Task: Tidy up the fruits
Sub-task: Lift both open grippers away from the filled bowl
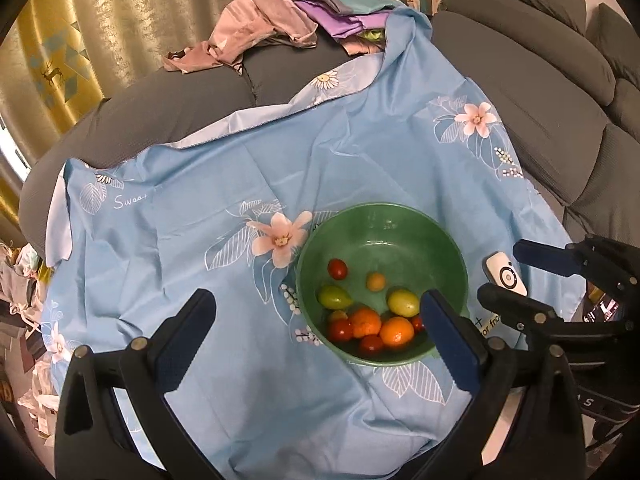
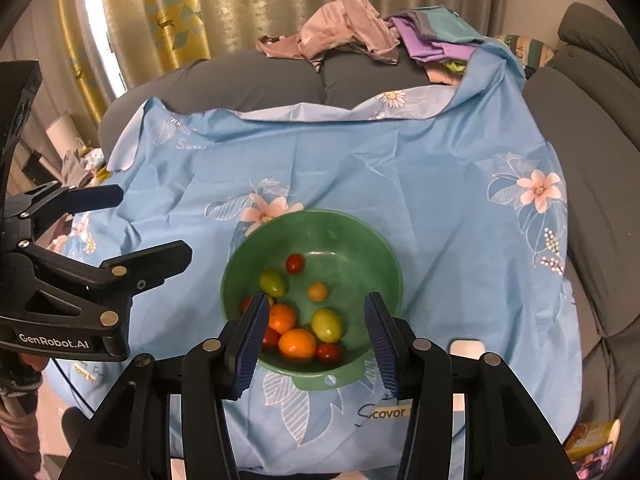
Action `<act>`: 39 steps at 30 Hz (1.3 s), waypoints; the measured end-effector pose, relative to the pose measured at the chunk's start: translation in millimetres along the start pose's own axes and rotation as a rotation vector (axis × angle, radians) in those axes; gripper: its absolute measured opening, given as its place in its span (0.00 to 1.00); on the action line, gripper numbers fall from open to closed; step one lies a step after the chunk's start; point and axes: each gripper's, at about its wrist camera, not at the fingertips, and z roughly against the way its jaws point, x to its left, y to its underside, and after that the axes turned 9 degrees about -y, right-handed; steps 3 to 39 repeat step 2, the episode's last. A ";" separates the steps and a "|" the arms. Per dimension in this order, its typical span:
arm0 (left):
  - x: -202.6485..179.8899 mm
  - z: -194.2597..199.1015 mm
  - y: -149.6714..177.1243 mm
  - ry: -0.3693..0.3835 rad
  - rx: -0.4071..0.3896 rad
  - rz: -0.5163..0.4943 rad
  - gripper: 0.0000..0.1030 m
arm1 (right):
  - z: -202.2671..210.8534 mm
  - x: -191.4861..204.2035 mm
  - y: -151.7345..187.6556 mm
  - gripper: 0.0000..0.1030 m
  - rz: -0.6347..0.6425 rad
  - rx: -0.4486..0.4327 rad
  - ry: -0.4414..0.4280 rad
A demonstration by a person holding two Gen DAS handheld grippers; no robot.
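A green bowl rests on a light blue flowered cloth. Inside lie several small fruits: two oranges, green ones and red tomatoes. My left gripper hangs above the cloth just left of the bowl, its jaws wide open and empty. My right gripper hovers over the bowl's near side, open, with nothing between its blue pads. The right gripper also shows in the left wrist view, and the left gripper in the right wrist view.
The cloth covers a grey sofa. A heap of pink and purple clothes lies at the far edge. A small white device sits on the cloth beside the bowl. Gold curtains hang behind.
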 end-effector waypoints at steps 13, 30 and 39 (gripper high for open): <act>-1.9 0.7 -0.8 -0.003 0.003 -0.006 0.99 | 1.3 -0.8 0.7 0.48 -0.002 -0.003 0.003; -1.9 0.7 -0.8 -0.003 0.003 -0.006 0.99 | 1.3 -0.8 0.7 0.48 -0.002 -0.003 0.003; -1.9 0.7 -0.8 -0.003 0.003 -0.006 0.99 | 1.3 -0.8 0.7 0.48 -0.002 -0.003 0.003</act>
